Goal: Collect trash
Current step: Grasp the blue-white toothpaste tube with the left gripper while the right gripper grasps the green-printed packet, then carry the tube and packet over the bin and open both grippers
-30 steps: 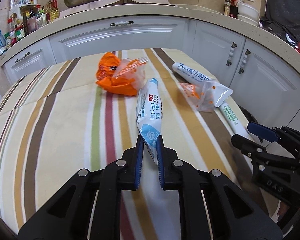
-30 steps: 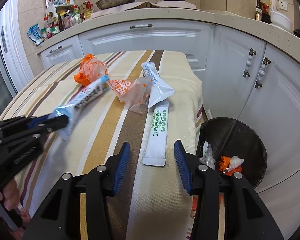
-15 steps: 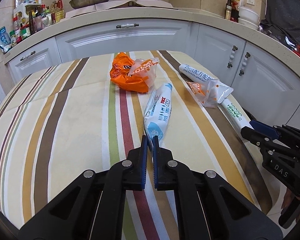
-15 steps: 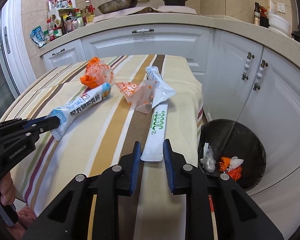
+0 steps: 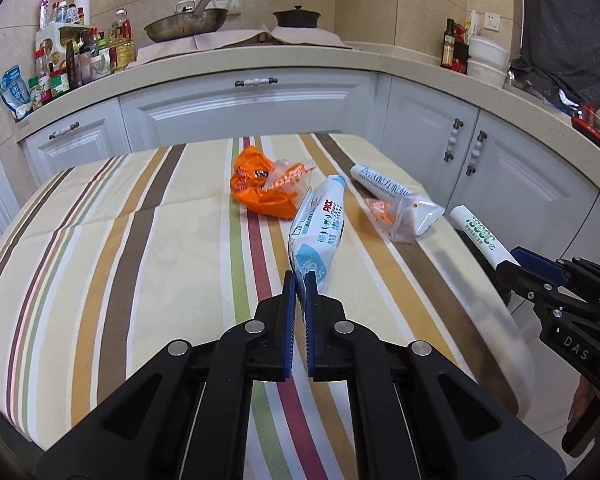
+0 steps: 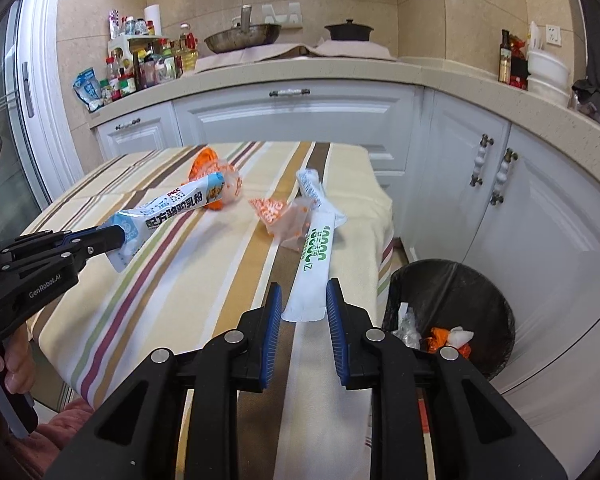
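My left gripper [image 5: 299, 285] is shut on the near end of a white-and-blue sachet [image 5: 319, 232] and holds it lifted above the striped table; it also shows in the right wrist view [image 6: 168, 210]. My right gripper [image 6: 302, 300] is closed on the end of a white packet with green print [image 6: 314, 260], lifted off the table at its right edge; it also shows in the left wrist view [image 5: 482, 238]. An orange wrapper [image 5: 260, 190], a clear orange-printed bag [image 5: 392, 218] and a white tube packet [image 5: 394, 196] lie on the table.
A black bin [image 6: 452, 300] with some trash inside stands on the floor right of the table [image 5: 120, 240]. White cabinets and a counter with bottles, pan and pot curve behind.
Both grippers have closed on their packets and lifted them off the table. The views have risen and pulled back.
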A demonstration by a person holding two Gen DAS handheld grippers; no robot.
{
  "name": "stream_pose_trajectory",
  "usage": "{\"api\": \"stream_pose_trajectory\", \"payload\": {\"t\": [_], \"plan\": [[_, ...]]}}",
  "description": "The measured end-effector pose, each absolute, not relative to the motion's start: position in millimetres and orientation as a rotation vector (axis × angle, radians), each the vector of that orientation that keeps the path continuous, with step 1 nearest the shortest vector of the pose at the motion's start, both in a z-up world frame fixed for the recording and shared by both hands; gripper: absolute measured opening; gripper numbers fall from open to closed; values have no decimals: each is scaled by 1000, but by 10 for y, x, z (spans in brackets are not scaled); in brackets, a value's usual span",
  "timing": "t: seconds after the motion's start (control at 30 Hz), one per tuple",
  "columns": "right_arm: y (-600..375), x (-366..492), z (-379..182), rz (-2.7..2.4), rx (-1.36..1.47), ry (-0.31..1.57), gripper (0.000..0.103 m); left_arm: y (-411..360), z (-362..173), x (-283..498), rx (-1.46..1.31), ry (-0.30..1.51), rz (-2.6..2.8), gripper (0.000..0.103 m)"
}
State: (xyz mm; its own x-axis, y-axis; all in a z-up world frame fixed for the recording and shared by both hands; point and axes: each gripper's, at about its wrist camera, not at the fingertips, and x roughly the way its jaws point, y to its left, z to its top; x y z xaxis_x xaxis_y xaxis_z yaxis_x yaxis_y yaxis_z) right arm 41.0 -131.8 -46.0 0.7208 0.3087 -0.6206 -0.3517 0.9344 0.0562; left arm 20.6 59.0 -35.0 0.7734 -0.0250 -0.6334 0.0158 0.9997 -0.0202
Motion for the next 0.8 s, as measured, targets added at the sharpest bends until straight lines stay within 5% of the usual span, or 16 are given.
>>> {"api": "stream_pose_trajectory", "payload": {"t": [0.8], "plan": [[-2433, 609, -309, 87, -10, 567, 24, -703, -21, 677, 64, 573, -263, 4]]}}
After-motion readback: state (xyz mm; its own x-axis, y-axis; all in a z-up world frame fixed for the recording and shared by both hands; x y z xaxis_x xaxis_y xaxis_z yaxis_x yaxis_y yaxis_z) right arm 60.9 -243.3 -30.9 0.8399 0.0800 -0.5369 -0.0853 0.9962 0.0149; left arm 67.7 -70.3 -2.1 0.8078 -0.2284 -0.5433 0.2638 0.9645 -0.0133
